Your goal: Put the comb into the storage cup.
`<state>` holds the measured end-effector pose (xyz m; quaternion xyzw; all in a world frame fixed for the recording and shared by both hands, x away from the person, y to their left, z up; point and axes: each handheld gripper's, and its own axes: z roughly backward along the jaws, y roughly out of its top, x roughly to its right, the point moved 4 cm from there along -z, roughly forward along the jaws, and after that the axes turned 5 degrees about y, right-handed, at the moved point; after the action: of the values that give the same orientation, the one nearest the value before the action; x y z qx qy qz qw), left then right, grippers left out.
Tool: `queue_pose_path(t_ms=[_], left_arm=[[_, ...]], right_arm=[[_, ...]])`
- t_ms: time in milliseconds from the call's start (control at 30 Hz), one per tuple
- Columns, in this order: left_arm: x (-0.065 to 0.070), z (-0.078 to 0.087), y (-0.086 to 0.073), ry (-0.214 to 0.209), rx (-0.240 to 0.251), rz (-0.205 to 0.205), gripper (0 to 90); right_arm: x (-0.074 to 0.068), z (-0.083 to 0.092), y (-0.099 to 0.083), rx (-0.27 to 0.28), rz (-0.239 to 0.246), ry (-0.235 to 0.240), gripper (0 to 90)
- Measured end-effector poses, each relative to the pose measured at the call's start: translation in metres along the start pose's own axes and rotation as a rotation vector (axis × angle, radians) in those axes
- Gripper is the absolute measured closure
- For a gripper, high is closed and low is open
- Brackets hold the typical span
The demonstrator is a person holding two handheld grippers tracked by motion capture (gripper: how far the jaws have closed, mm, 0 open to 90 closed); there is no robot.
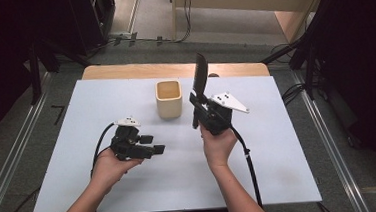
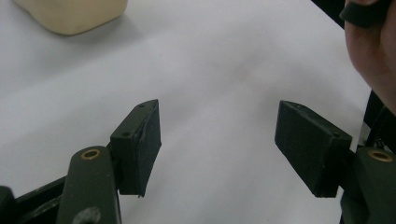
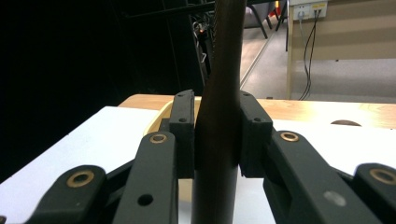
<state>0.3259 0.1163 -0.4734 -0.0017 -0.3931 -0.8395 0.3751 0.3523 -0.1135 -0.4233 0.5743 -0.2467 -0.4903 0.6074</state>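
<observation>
My right gripper [image 1: 197, 104] is shut on the handle of a dark comb [image 1: 200, 71], which stands upright with its toothed end on top. It is just to the right of a cream square cup [image 1: 169, 100]. In the right gripper view the pads [image 3: 184, 122] press both sides of the comb's handle [image 3: 219, 140], with the cup's rim [image 3: 160, 117] behind. My left gripper [image 1: 153, 144] lies low over the white table [image 1: 279, 154], left of and nearer than the cup, pointing right. Its jaws [image 2: 217, 140] stand wide open with only bare tabletop between them.
The cup's base [image 2: 70, 16] sits at the top left of the left gripper view, with the other hand [image 2: 373, 51] at the right edge. A strip of wood [image 1: 173, 68] runs along the table's far edge. Dark stands and cables flank the table.
</observation>
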Motion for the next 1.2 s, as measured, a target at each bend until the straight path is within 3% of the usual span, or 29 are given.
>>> queue_pose_path(t_ms=[567, 800, 1000, 1033, 1200], left_arm=[[-0.01, 0.012, -0.024, 0.01, -0.022, -0.044, 32.4], [-0.008, 0.015, -0.03, 0.016, -0.044, -0.096, 32.5], [-0.007, 0.017, -0.035, -0.02, -0.054, -0.097, 32.5], [-0.007, 0.017, -0.036, -0.022, -0.055, -0.101, 32.4], [-0.009, 0.019, -0.04, -0.023, -0.057, -0.092, 32.5]], right_arm=[[-0.002, -0.018, 0.02, 0.005, -0.009, 0.013, 70.0], [-0.003, -0.023, 0.027, 0.009, -0.012, 0.016, 70.0], [-0.005, -0.029, 0.033, 0.007, -0.017, 0.033, 69.9], [-0.006, -0.031, 0.034, 0.003, -0.036, 0.042, 69.9], [-0.01, -0.037, 0.041, 0.018, -0.02, 0.038, 69.9]])
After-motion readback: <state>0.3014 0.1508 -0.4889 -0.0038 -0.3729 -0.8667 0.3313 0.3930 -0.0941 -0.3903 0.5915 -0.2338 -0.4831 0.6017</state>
